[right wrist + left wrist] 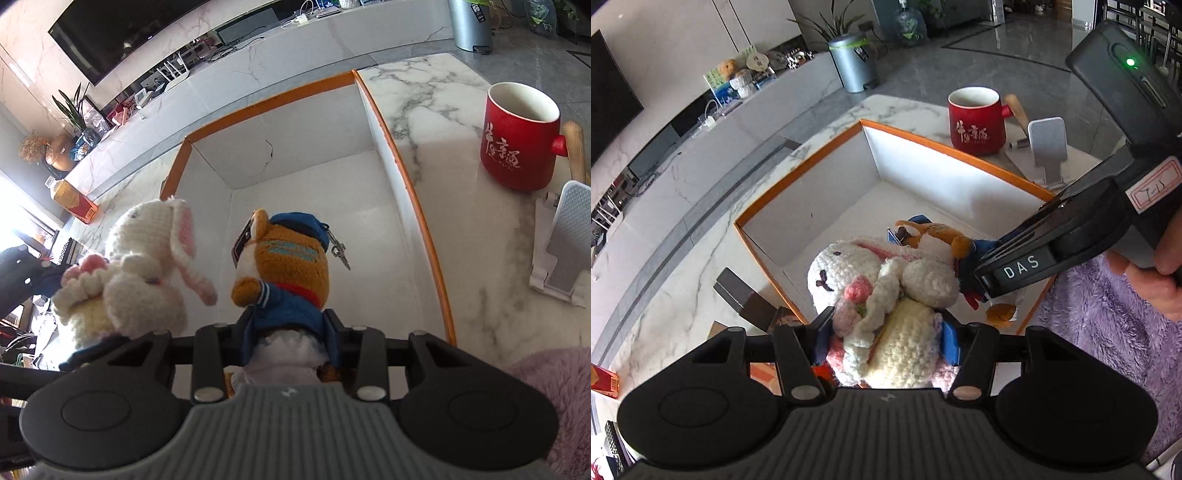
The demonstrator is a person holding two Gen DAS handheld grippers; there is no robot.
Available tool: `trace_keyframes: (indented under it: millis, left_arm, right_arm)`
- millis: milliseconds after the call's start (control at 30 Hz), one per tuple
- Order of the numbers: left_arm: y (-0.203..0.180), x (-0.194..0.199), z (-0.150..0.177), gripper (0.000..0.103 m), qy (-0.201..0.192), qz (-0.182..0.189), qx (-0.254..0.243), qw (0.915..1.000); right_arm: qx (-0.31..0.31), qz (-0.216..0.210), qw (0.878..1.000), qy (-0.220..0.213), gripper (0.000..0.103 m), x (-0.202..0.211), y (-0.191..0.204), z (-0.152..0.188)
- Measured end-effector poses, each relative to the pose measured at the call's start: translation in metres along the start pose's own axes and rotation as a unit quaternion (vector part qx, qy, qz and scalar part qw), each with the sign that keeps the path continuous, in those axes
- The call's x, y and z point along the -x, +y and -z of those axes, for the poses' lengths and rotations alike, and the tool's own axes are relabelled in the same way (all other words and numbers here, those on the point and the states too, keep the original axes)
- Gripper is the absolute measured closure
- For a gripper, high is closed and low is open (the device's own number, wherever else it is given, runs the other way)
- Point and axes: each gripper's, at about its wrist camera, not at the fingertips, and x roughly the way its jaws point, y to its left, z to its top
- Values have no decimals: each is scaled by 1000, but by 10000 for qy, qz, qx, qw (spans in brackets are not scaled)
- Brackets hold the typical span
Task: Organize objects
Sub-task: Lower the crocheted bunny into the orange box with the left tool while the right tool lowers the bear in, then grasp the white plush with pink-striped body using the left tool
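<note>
So two soft toys are being held over the white cardboard box with the orange rim (798,173), which is sat on the white marble counter (683,295). One is a cream crocheted rabbit (886,302) with pink-lined floppy ears, stitched dark eyes and a pink flower at its front; it's clamped at the body between the blue pads of the left hand-held gripper (886,341), so that one is closed on the rabbit. The other is a brown plush bear (286,266) in a blue cap and blue jacket with a red collar, a small metal clip dangling off the cap; it's pinched at the lower body by the right hand-held gripper (291,343), closed on it too. Both toys are hanging just above the box's open inside, side by side, rabbit to the left of the bear in the right wrist view. Nothing else is seen in the box. Counted up: two toys, one box, one red ceramic mug (521,140) with white lettering and a wooden handle, one white phone stand (565,247), both mug and stand beside the box on the counter. A fuzzy purple sleeve (1108,314) is seen behind the right gripper.
</note>
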Motion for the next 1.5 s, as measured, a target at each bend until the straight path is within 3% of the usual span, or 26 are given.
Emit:
trace_keyframes:
  millis: [167, 467, 700, 1000, 1167, 1233, 1300, 1333, 1500]
  left_arm:
    - [1, -13, 1, 36, 359, 113, -142, 9992]
    - [9, -34, -3, 32, 805, 463, 43, 9957]
    - [12, -35, 1, 28, 788, 560, 101, 9953]
    - [22, -8, 4, 20, 440, 623, 409, 9962]
    - [31, 2, 9, 37, 338, 653, 684, 9949]
    - [33, 1, 10, 50, 313, 691, 756, 9942]
    - [33, -1, 9, 52, 309, 698, 756, 9942]
    - [32, -2, 9, 53, 282, 678, 767, 9944]
    - [37, -1, 8, 53, 135, 647, 1016, 9926]
  right_arm:
    - [63, -73, 9997, 229, 63, -12, 2, 3]
    - [125, -154, 9985, 517, 63, -28, 8, 4]
    - [204, -83, 9979, 607, 61, -36, 9, 5]
    - [269, 66, 9975, 652, 56, -36, 7, 2]
    - [261, -88, 9978, 602, 56, -31, 4, -1]
    - [285, -157, 9977, 590, 56, -28, 4, -3]
    - [318, -179, 9976, 594, 58, -28, 4, -6]
    - [349, -173, 9974, 602, 65, -28, 5, -6]
    - [558, -273, 9953, 738, 68, -32, 7, -4]
